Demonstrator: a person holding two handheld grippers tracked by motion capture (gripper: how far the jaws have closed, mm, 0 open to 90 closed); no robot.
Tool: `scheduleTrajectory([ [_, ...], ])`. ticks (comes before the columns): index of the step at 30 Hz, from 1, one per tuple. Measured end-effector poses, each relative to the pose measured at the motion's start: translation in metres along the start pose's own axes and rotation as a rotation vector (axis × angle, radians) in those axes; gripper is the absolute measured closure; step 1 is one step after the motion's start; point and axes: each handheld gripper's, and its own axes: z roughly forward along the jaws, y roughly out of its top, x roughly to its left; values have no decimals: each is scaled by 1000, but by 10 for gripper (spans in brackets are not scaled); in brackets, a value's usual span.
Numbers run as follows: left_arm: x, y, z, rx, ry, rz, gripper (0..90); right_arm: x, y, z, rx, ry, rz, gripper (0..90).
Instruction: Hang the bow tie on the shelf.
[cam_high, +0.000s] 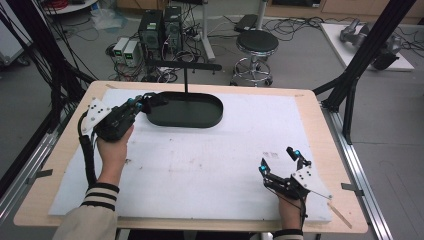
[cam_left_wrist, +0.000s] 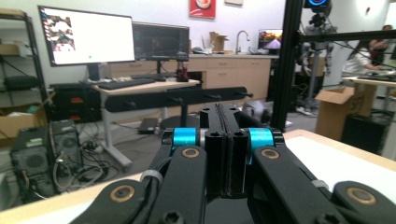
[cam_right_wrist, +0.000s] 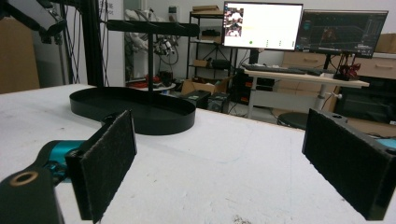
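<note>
Robotics lab: monitors (cam_right_wrist: 262, 24) on desks, computer towers (cam_high: 160, 27), cable tangles, stool (cam_high: 256, 42), humanoid robot (cam_left_wrist: 319, 28).

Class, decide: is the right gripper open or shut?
Open. In the right gripper view, the right gripper has its two padded jaws standing far apart, with bare white table cover showing between them.

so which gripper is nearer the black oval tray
Left. The left gripper is at the black oval tray's left end, jaws shut, over its rim. The right gripper sits open near the table's front right, well away from it.
</note>
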Motion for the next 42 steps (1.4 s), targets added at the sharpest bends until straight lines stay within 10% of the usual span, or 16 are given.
scheduleTrajectory([
  [16,26,16,40,-5,82,-45,890,0,-1,-1,1,2,13,90],
  [42,70,-9,90,-10,266,-207,890,-1,-4,-4,4,10,21,90],
])
